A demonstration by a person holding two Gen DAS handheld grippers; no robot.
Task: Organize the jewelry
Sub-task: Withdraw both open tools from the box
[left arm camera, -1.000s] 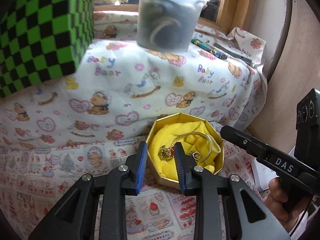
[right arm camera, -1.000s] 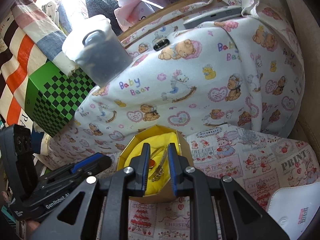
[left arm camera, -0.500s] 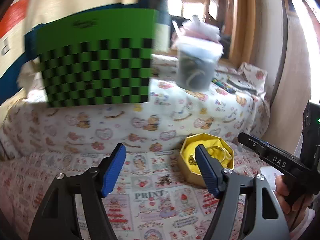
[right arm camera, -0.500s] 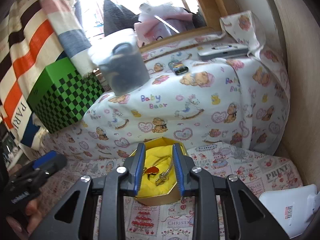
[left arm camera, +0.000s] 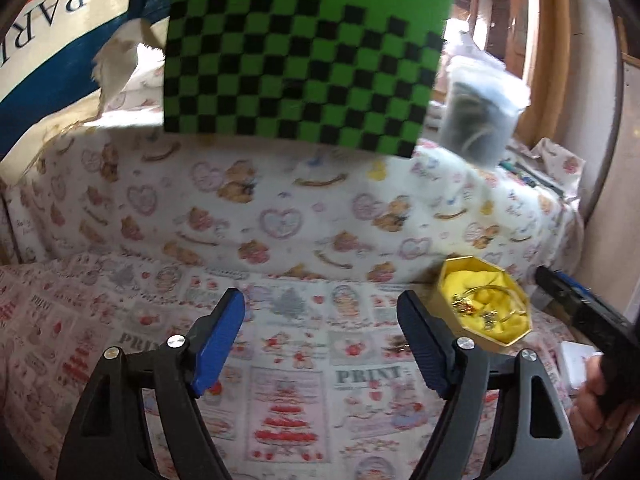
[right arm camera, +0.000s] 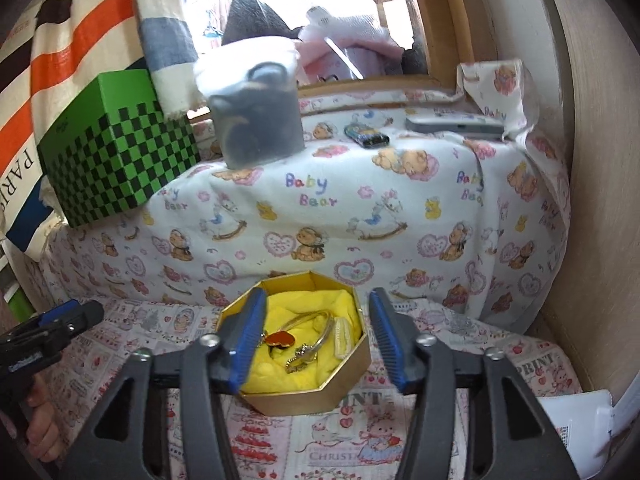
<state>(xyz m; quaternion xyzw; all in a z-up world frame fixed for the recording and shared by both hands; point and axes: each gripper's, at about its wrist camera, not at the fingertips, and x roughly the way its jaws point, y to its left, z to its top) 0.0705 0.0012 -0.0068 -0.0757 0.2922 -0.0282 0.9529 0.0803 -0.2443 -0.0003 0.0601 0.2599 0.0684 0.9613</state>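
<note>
Inside one gold box [right arm camera: 320, 394] lie one bangle [right arm camera: 316, 320] and one red heart charm [right arm camera: 280, 338]; both grippers' jaws apart.

One gold box [right arm camera: 304, 396], one bangle [right arm camera: 316, 320], one heart charm [right arm camera: 280, 338] (red), two tools.

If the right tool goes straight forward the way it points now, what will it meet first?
Most likely the gold box with yellow lining. It sits between the open fingers of the right tool, just ahead. The left finger overlaps its rim in this view, so it may touch first; depth is unclear.
</note>
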